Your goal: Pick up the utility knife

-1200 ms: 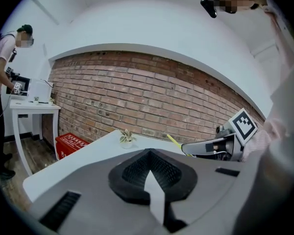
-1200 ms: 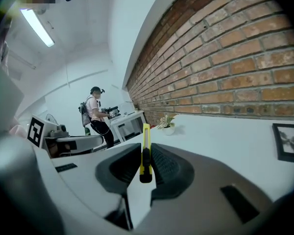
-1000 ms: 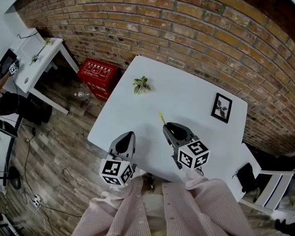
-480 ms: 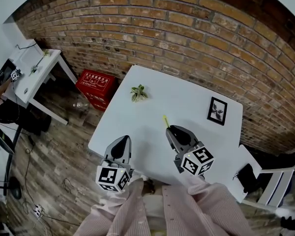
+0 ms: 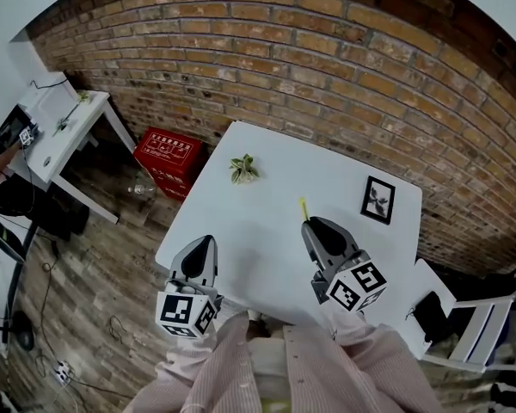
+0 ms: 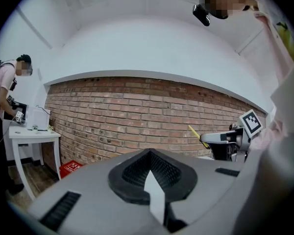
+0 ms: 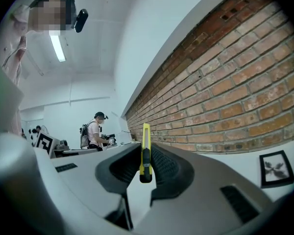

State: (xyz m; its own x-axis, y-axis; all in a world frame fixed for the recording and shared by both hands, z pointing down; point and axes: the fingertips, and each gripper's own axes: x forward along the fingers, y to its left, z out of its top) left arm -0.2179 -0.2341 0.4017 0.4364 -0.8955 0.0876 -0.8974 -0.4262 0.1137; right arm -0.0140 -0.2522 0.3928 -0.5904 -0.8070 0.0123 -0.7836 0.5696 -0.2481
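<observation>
One hand-held gripper (image 5: 316,224) clamps the utility knife (image 7: 145,153).

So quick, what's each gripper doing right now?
Left gripper: closed, empty.
Right gripper: closed on the yellow utility knife.

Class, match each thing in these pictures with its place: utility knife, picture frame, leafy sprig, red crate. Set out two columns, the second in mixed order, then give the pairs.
Things:
1. utility knife
2. picture frame
3. leafy sprig
4. red crate

Places:
A. on the floor by the brick wall
B. flat on the white table, near its right edge in the head view
C. clamped between the jaws of the right hand-held gripper
D. on the table, near its far left corner

Pairs: 1-C, 2-B, 3-D, 4-A
</observation>
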